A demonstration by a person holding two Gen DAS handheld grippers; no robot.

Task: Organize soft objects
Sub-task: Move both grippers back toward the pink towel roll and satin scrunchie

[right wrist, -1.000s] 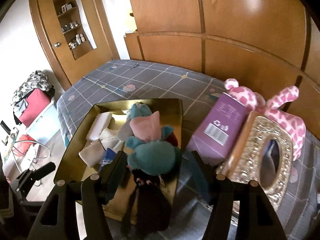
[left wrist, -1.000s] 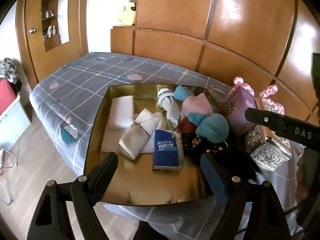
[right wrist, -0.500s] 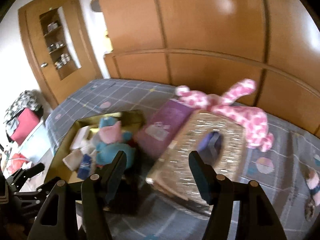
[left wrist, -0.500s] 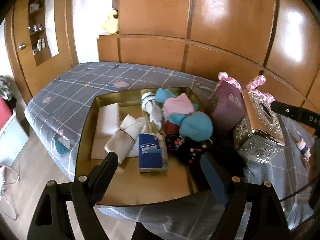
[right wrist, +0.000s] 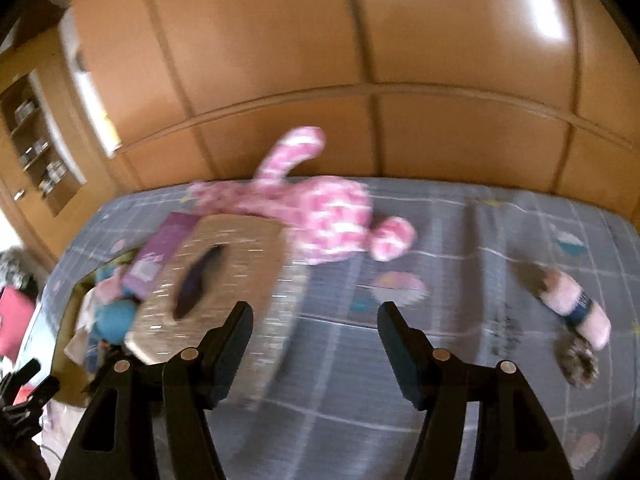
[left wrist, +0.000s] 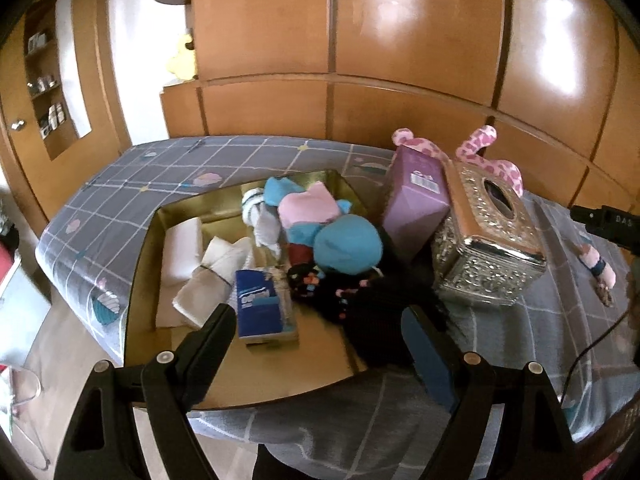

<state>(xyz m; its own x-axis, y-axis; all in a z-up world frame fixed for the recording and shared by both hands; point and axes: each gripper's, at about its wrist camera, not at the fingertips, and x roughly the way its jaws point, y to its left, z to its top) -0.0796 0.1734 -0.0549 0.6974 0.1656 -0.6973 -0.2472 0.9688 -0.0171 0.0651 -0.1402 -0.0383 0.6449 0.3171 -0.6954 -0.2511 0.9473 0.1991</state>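
Left gripper (left wrist: 316, 340): fingers spread wide, holding nothing, poised above the near edge of the gold tray (left wrist: 256, 376). This stand-off position appears chosen to keep the tray contents in view.

Right gripper (right wrist: 316, 336): fingers likewise spread wide and empty, held above bare bedspread (right wrist: 360, 400). The right wrist view is motion-blurred, so fine detail is uncertain.

Tray contents, near to far:
- Blue tissue pack (left wrist: 260, 304), lying flat near the tray middle.
- Dark patterned fabric (left wrist: 360, 300), draped over the right tray rim.
- Rolled white cloths (left wrist: 208, 268), on the left side.
- Teal and pink plush (left wrist: 340, 236), piled toward the far right corner.

The soft items are grouped in the tray, which suggests it serves as the collection point.

Beside the tray, on the bed:
- Silver tissue box (left wrist: 488, 240), just right of the tray.
- Purple carton (left wrist: 416, 196), against the box and tray.
- Pink spotted plush (right wrist: 320, 212), lying behind both, touching the box.
- Small pink doll (right wrist: 568, 308), well apart to the right.

Judgement: the pink spotted plush and the doll remain outside the tray. The right gripper faces the bed area between them, so one of them is the likely next pick.
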